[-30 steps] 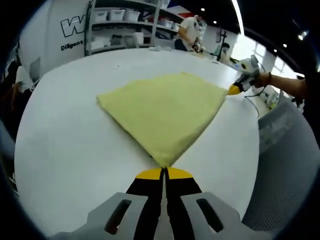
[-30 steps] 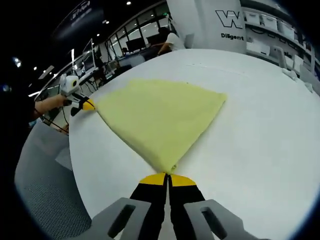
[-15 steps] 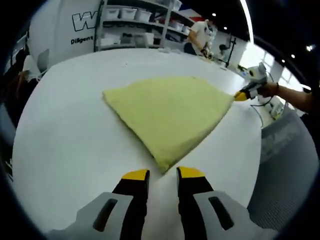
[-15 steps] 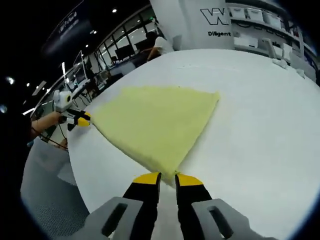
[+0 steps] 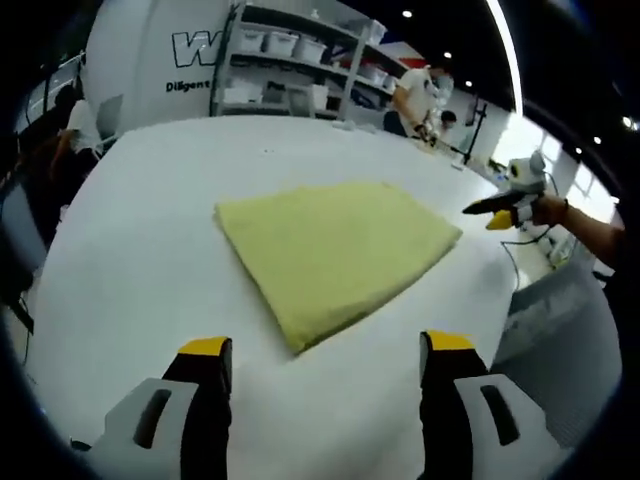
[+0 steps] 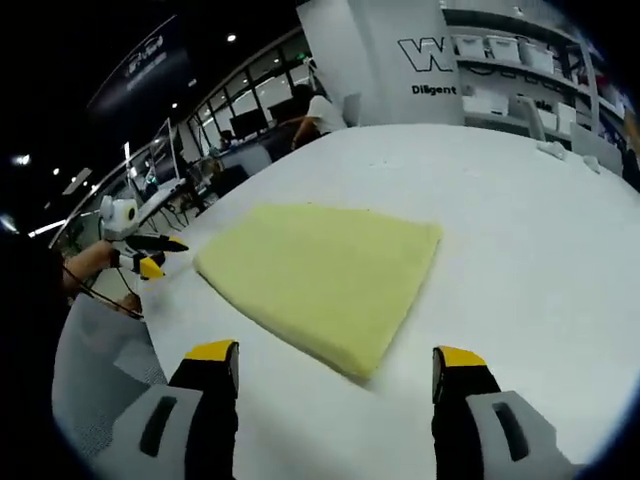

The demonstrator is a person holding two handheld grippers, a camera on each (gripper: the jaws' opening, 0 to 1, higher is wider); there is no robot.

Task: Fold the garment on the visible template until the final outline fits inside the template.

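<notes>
Garment point(image 5: 335, 255): pale yellow, folded flat into a rough four-sided shape, lying near the middle of the white table point(image 5: 140, 230); seen again in the right gripper view point(image 6: 325, 272), with one corner toward the camera and nothing touching it. No marked template outline discernible on the white surface in either view.

Table: broad, white, round-edged, running under the whole cloth and well past it on every side. Beyond its far edge, shelving point(image 5: 290, 60) loaded with white bins, and a white wall panel with dark lettering point(image 6: 440, 60). Beside the table edge, a grey mesh surface point(image 6: 95, 370), possibly a chair or bin; cannot tell which.

Left gripper point(image 5: 327, 350): jaws spread wide apart, yellow tips hanging above bare table just short of the cloth's near corner, gripping nothing. Same tool visible from the right gripper view at the far left point(image 6: 150, 258), held in a hand point(image 6: 95, 262) off the table's edge, just beside the cloth's corner but clear of it.

Right gripper point(image 6: 338, 355): jaws likewise wide apart, yellow tips straddling the near corner from above, empty. Seen from the left gripper view at the right point(image 5: 495, 215), held in a hand point(image 5: 552, 210) beyond the table rim, apart from the cloth.

Further back, people point(image 5: 415, 95) standing by the shelving.
</notes>
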